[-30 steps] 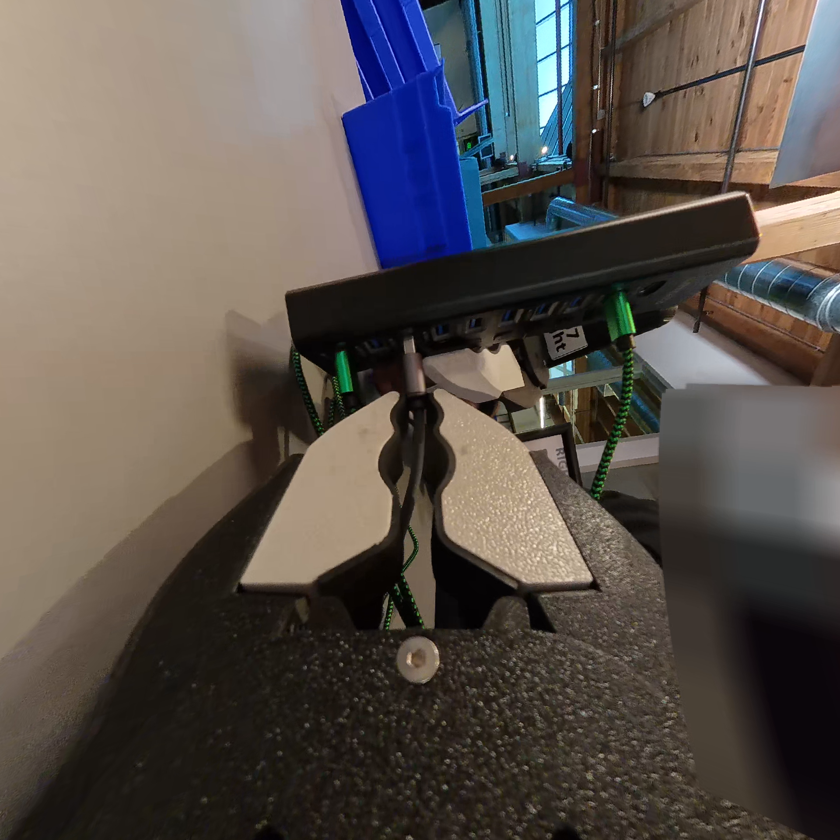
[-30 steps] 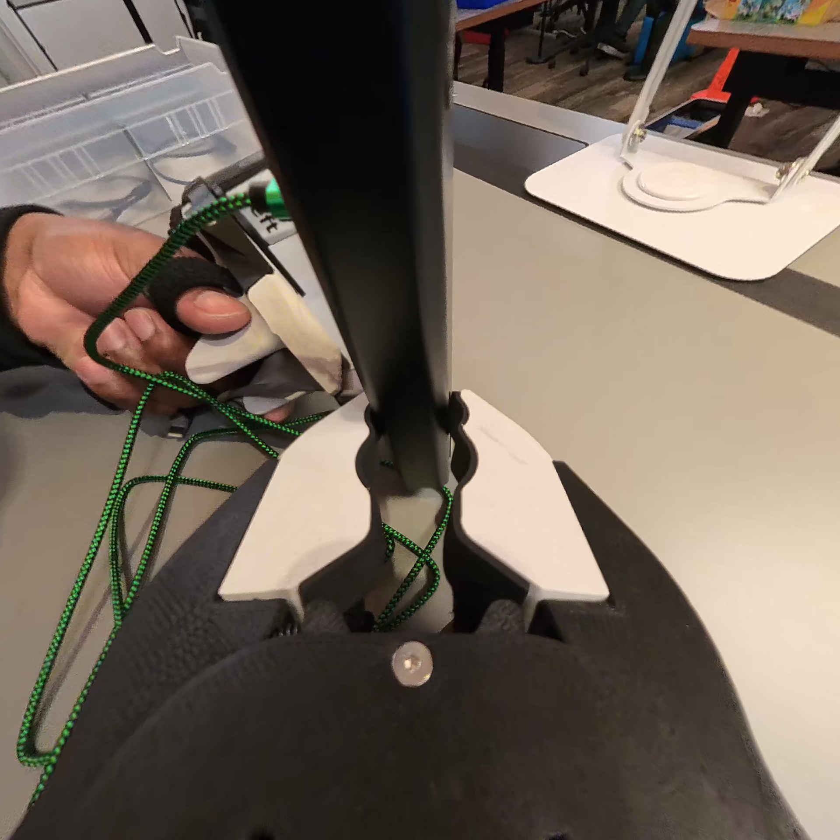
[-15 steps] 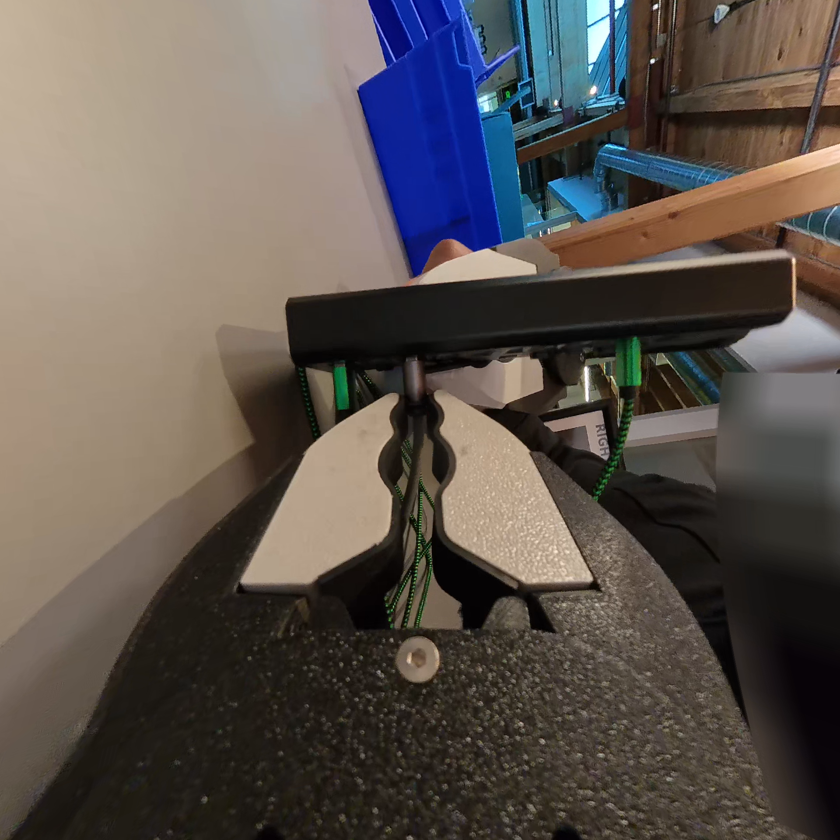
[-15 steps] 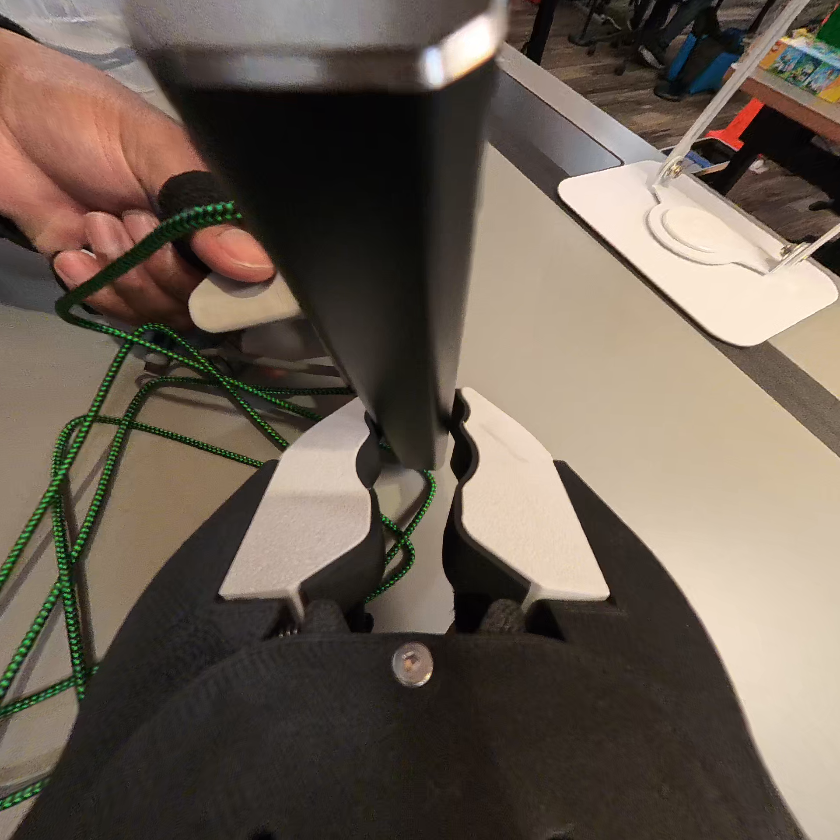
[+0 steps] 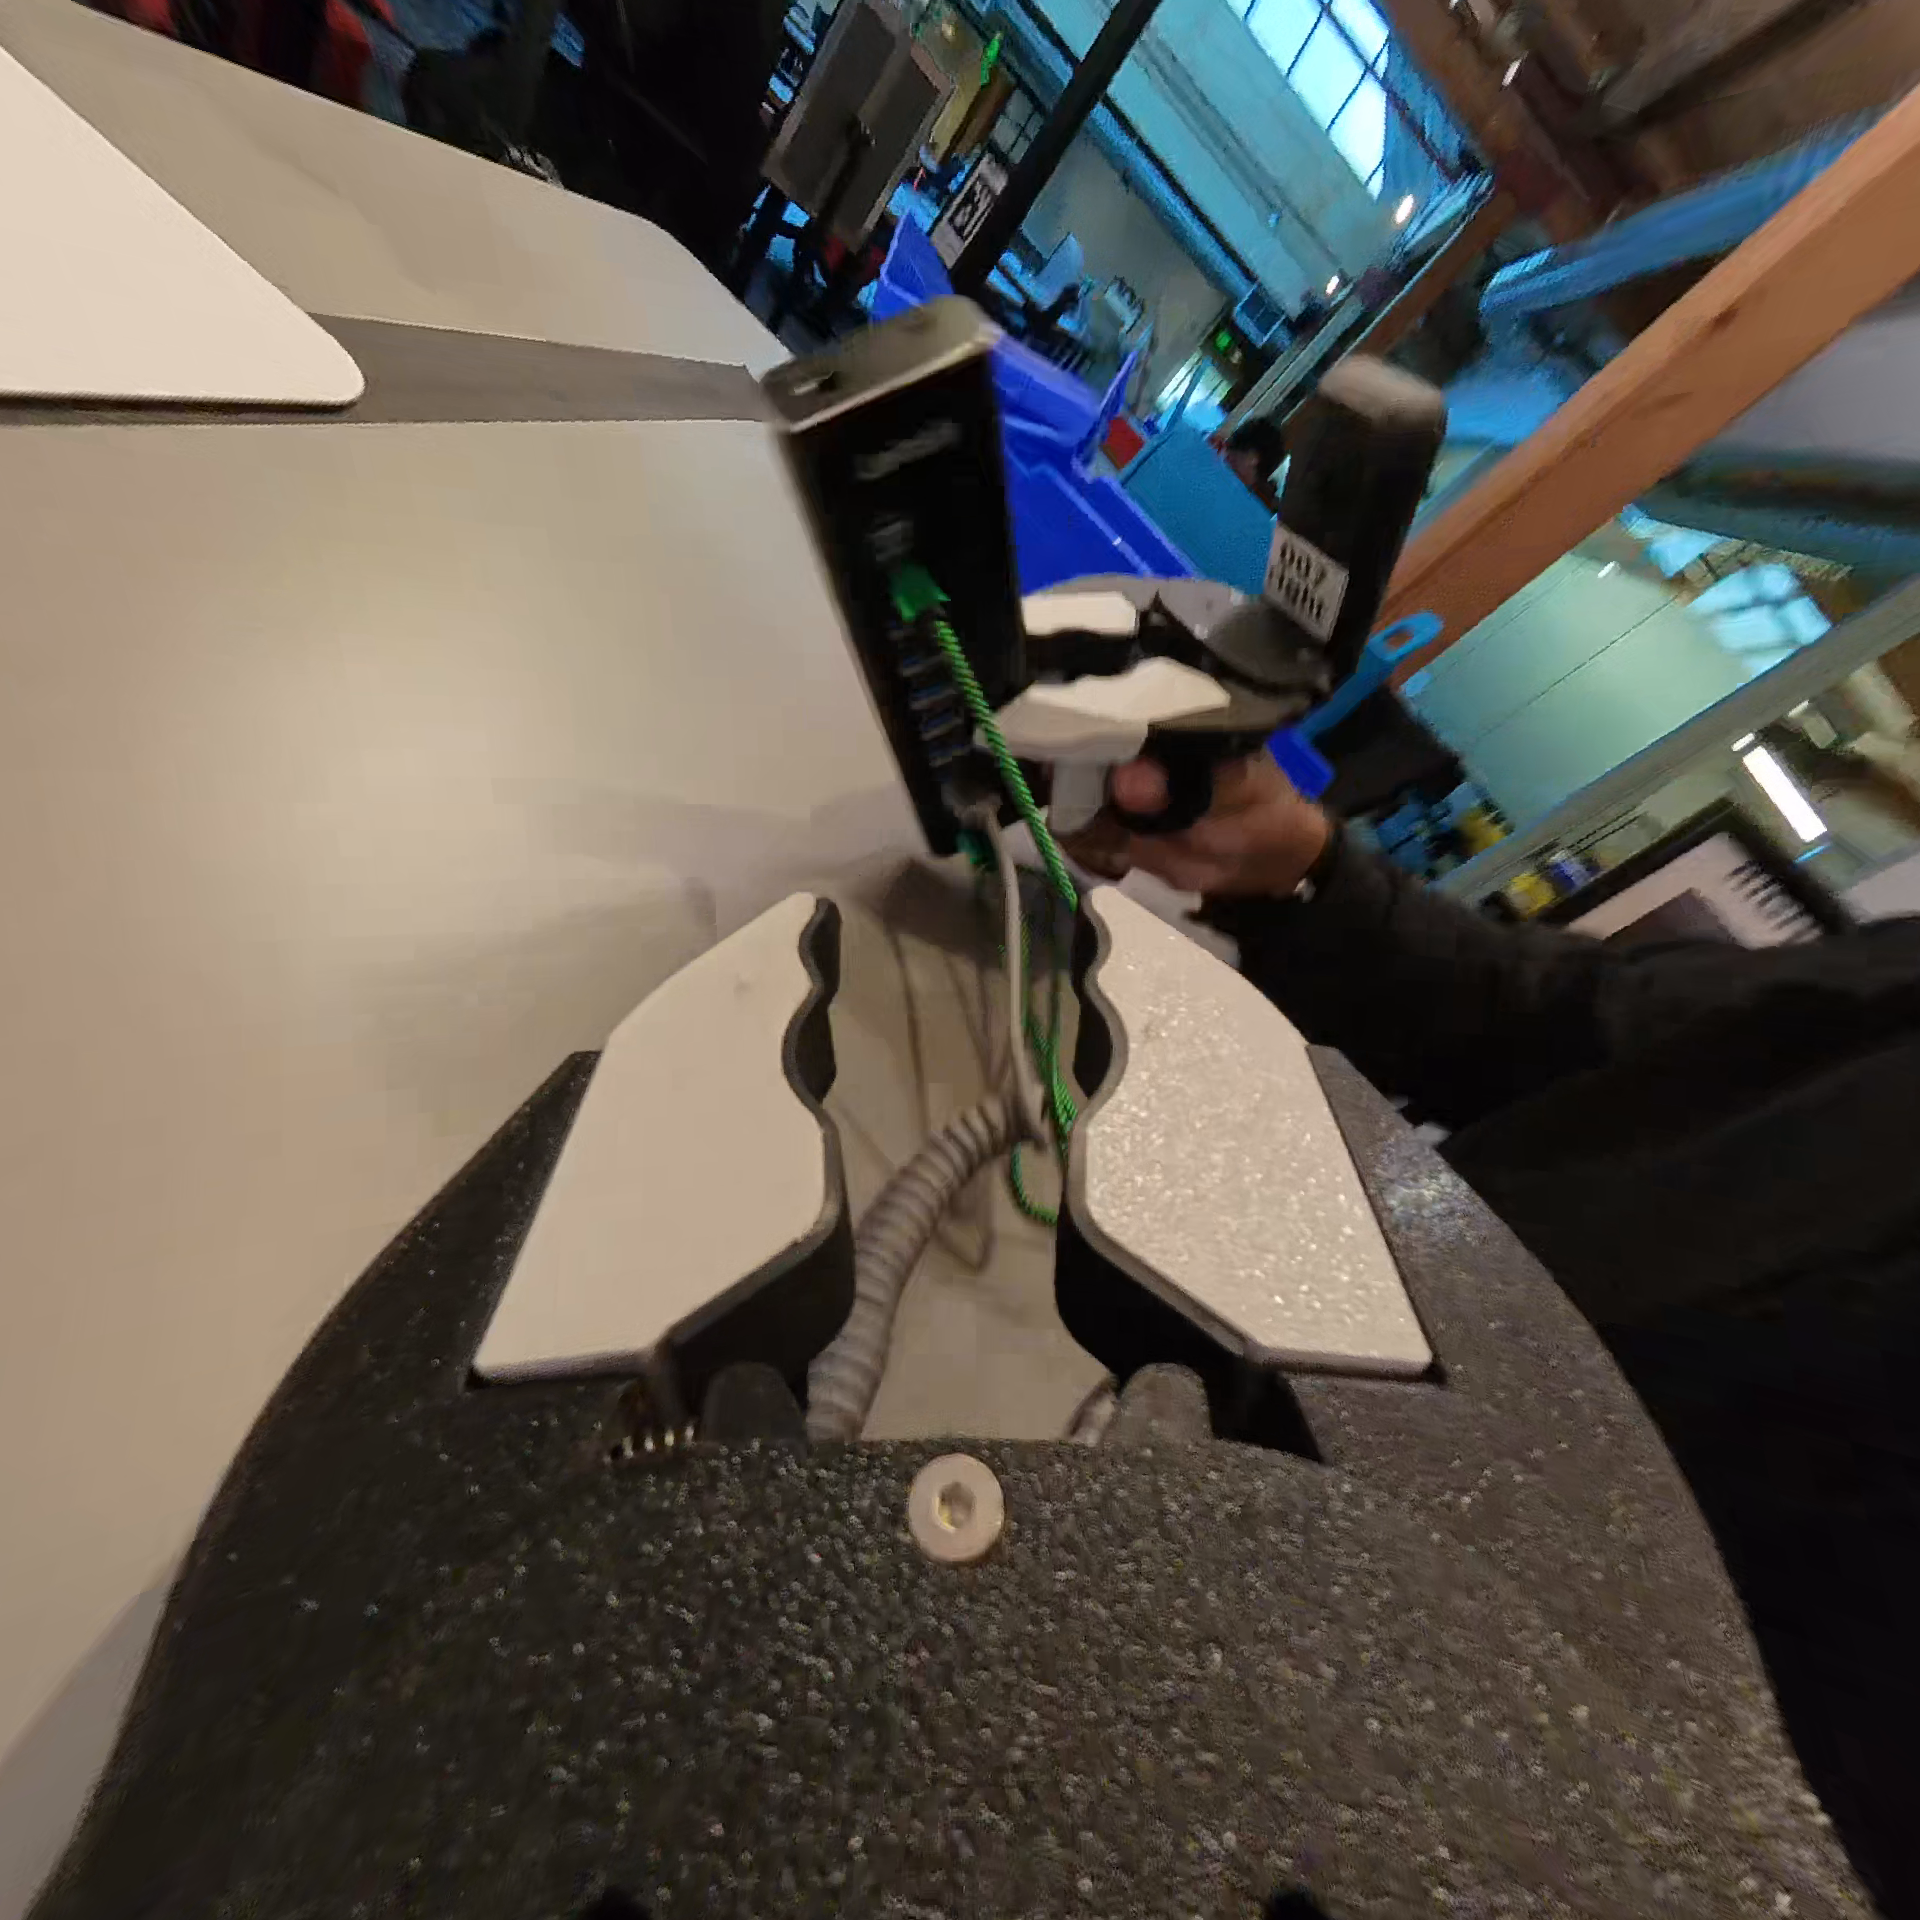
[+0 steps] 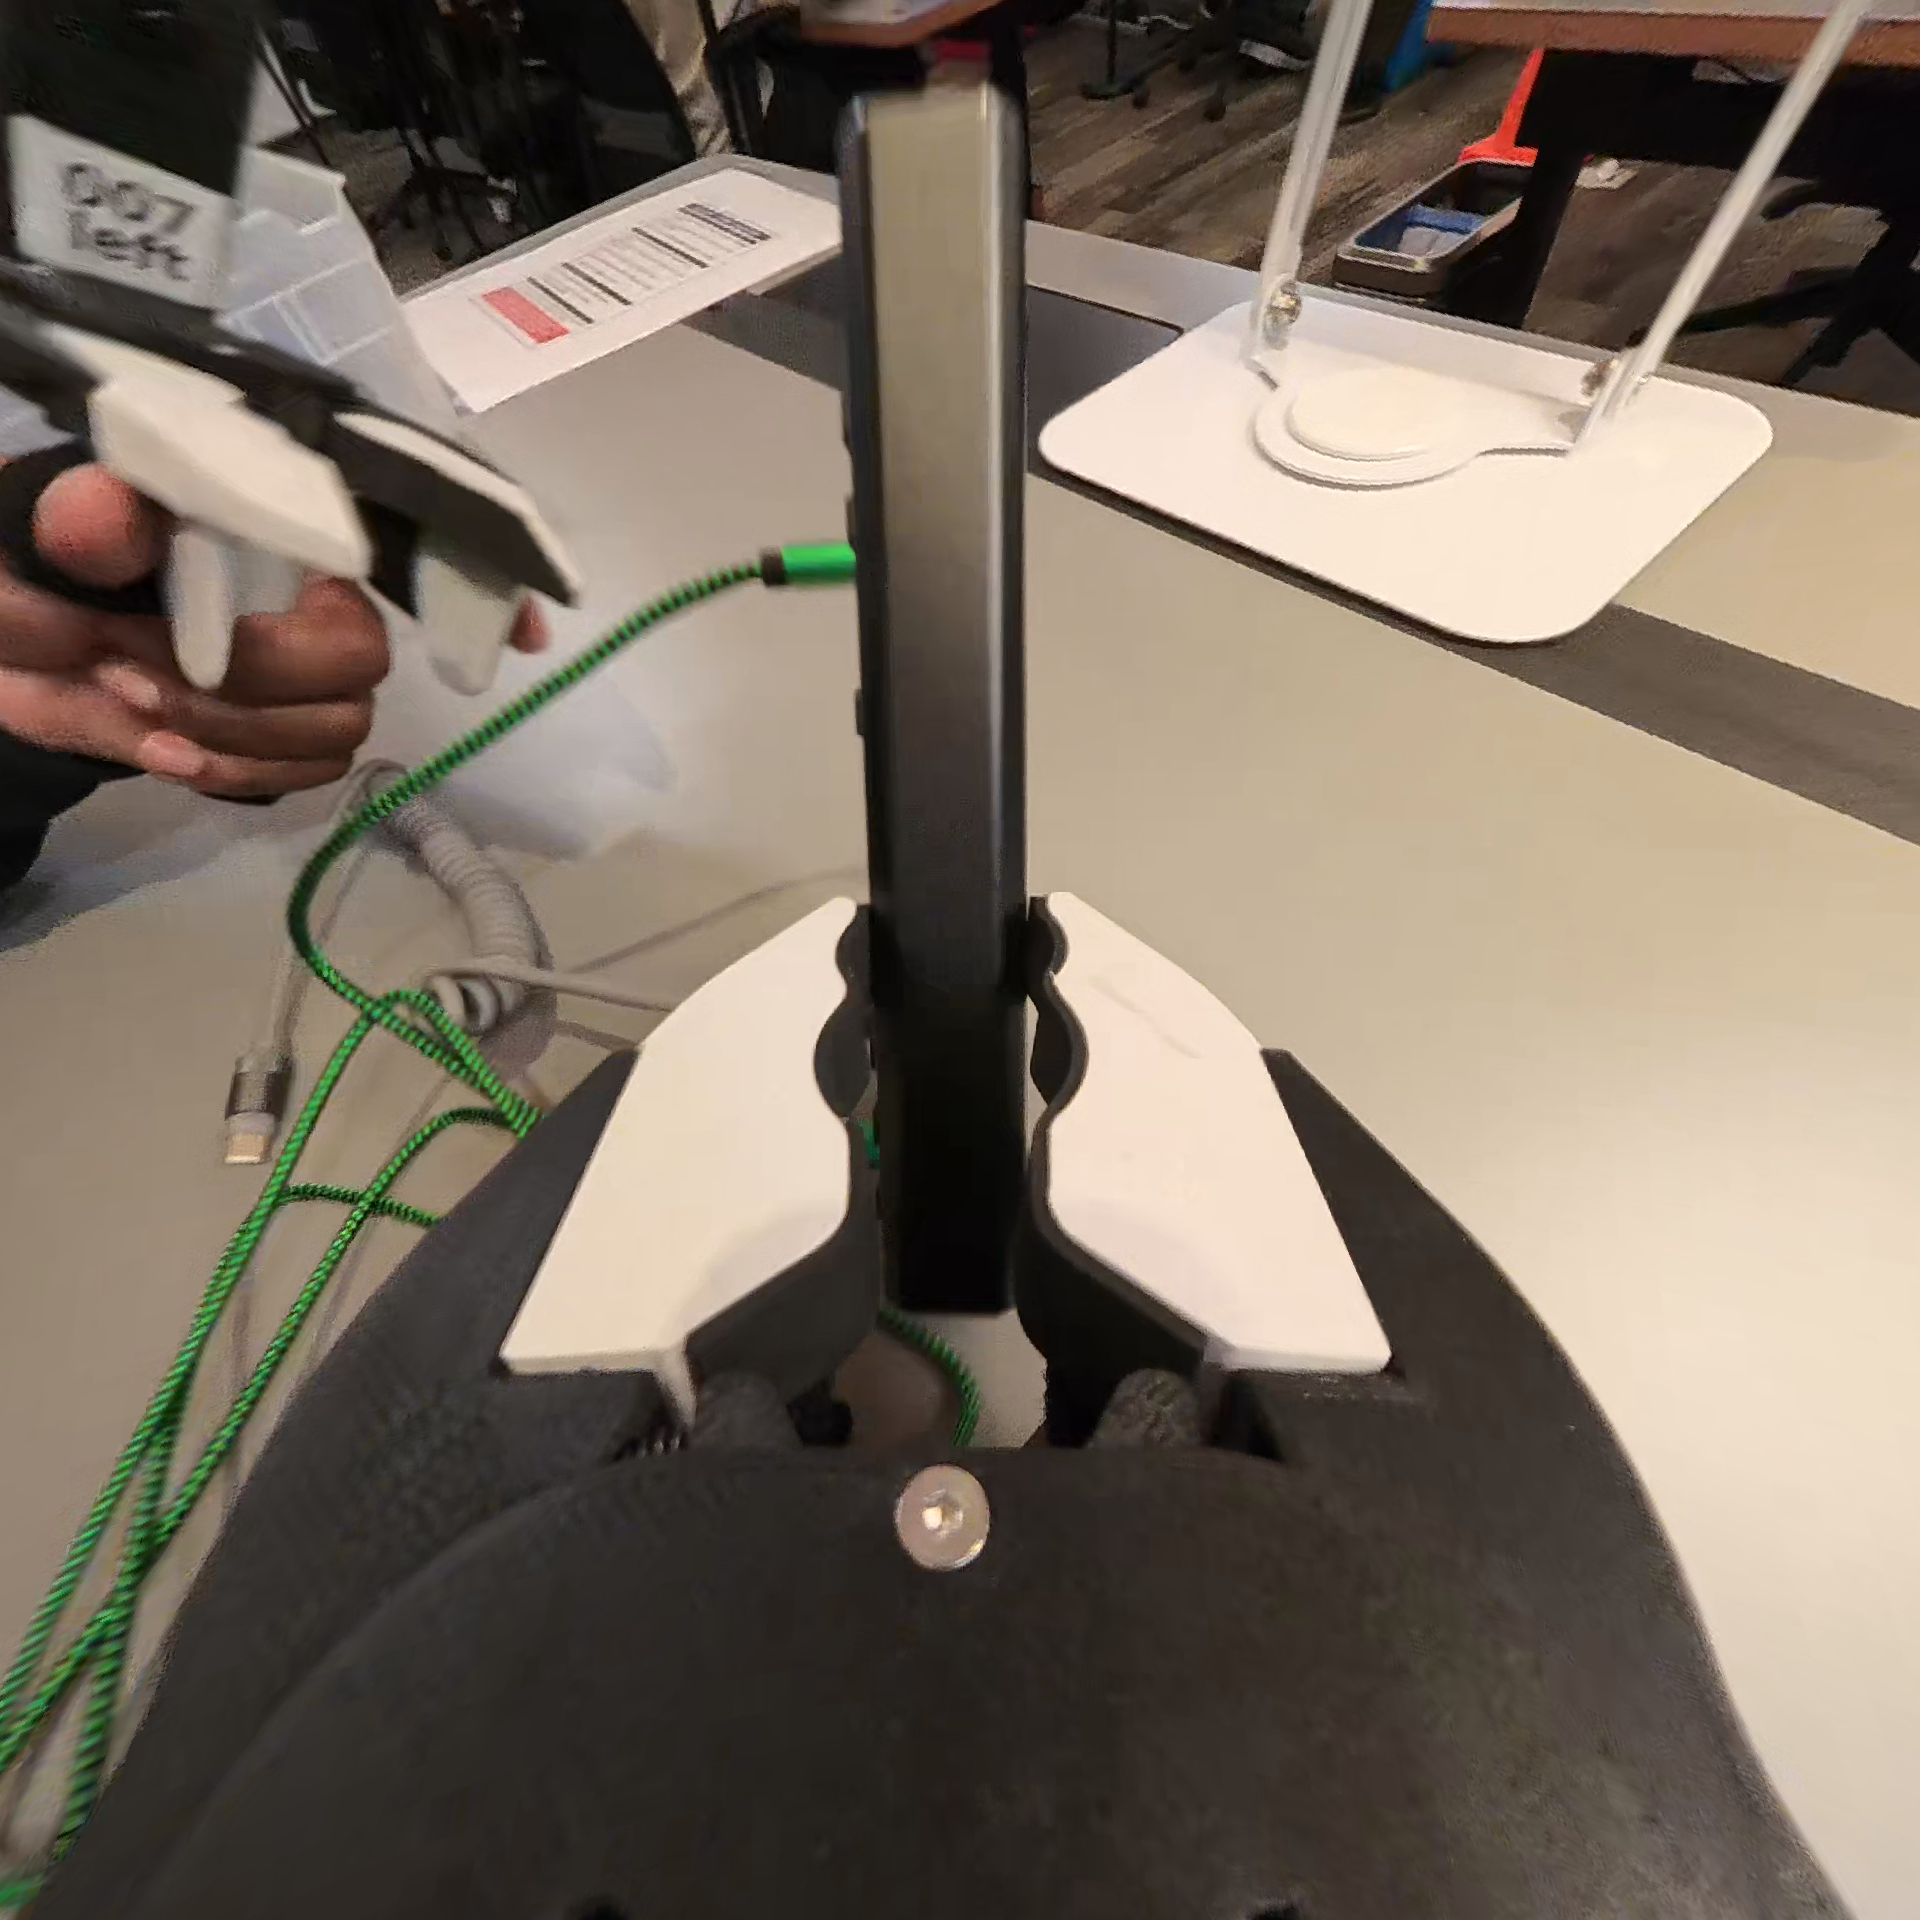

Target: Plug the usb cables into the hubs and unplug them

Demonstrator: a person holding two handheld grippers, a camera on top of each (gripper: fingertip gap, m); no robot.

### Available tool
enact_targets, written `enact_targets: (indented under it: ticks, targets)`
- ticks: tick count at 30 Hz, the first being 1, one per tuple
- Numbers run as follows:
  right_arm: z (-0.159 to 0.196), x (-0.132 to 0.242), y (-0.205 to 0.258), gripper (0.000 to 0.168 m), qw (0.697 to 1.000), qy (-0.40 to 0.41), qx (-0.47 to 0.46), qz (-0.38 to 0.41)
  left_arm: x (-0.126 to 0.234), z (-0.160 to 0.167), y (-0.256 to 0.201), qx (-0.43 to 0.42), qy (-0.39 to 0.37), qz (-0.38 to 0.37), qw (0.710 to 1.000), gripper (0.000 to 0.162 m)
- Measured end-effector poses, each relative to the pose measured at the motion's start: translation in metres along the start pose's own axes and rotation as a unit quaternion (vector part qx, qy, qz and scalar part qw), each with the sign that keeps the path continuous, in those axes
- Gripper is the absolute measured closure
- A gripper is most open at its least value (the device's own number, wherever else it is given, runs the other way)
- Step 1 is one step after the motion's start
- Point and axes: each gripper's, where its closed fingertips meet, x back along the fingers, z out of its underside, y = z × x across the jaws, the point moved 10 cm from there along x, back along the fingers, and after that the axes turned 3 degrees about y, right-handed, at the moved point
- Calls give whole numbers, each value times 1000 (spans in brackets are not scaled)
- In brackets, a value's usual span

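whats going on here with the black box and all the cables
A person works two handheld tongs. The right tongs are clamped on a long black USB hub, holding it upright over the beige table. A green braided cable is plugged into the hub's side. The left tongs are open and empty, off the hub. A grey coiled cable lies on the table, one silver plug loose.
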Motion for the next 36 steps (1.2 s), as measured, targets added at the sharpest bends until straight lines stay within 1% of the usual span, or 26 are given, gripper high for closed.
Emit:
enact_targets:
  ticks: [3, 5, 7, 11, 13, 15, 18, 20, 22, 25, 27, 30, 32, 34, 35, 36]
  targets:
    - [4, -3, -6, 142, 1000, 8, 0, 1, 15, 17, -13, -75, 51, -14, 996, 118]
    - [10, -7, -7, 141, 1000, 27, 10, 6, 17, 27, -18, -101, 80, -36, 991, 119]
    - [14, -11, -6, 141, 999, 46, 9, 1, 17, 33, -19, -107, 99, -49, 988, 121]
    - [14, -16, -4, 141, 997, 80, 14, -5, 10, 33, -19, -86, 112, -39, 989, 122]
    - [14, -17, -3, 141, 995, 99, 12, -6, 8, 33, -22, -104, 132, -39, 985, 122]
    - [13, -17, -4, 141, 994, 108, 16, -6, 9, 35, -27, -142, 154, -47, 977, 121]
    - [12, -16, -4, 141, 993, 113, 30, -10, 14, 43, -33, -211, 187, -56, 958, 116]
    - [9, -12, -4, 142, 995, 93, 35, -12, 18, 51, -37, -264, 217, -58, 938, 115]
    - [1, -3, -5, 144, 998, 57, 33, -21, 21, 62, -43, -324, 240, -42, 914, 115]
    - [-8, 9, -8, 144, 999, 25, 31, -33, 20, 74, -52, -399, 231, 3, 887, 114]
    - [-11, 14, -9, 144, 999, 19, 32, -40, 17, 77, -54, -425, 239, 8, 873, 116]
    - [-15, 17, -7, 144, 998, 10, 39, -46, 9, 80, -54, -433, 266, 12, 861, 117]
    - [-20, 17, -2, 145, 998, 6, 50, -49, 2, 82, -52, -433, 297, 9, 851, 122]
    - [-26, 17, 3, 146, 996, 6, 67, -54, -5, 85, -50, -425, 335, 7, 841, 131]
    - [-31, 17, 6, 145, 995, 7, 77, -58, -8, 86, -50, -415, 343, 14, 843, 139]
    - [-35, 16, 9, 145, 994, 7, 88, -61, -9, 86, -50, -411, 347, 18, 843, 152]
